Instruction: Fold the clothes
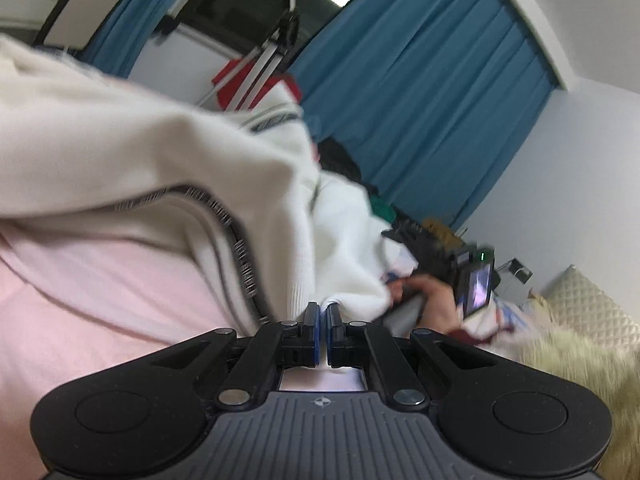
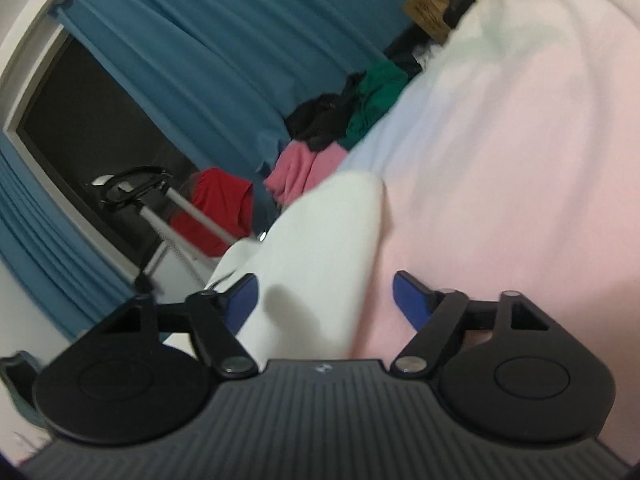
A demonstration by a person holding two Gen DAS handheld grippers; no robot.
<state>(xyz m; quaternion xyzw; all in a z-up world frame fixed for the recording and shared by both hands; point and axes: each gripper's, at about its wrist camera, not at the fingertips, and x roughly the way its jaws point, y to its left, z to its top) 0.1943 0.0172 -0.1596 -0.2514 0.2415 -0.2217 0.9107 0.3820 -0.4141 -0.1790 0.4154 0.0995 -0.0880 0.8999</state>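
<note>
A white knitted sweater [image 1: 160, 152] with dark stripe trim hangs lifted over the pink bed sheet [image 1: 100, 288]. My left gripper [image 1: 324, 310] is shut on the sweater's ribbed edge. In the left wrist view the right gripper [image 1: 460, 276] and the hand holding it sit just right of the sweater. In the right wrist view my right gripper [image 2: 324, 292] is open, its blue pads [image 2: 408, 296] wide apart, with a fold of the white sweater [image 2: 320, 248] lying between them over the pink sheet [image 2: 500, 160].
A pile of pink, black and green clothes [image 2: 340, 120] lies at the bed's far edge by blue curtains [image 2: 200, 40]. A red garment [image 2: 216, 208] and a tripod [image 2: 152, 208] stand by the dark window. A furry cream blanket [image 1: 580, 360] and quilted headboard [image 1: 592, 308] are at right.
</note>
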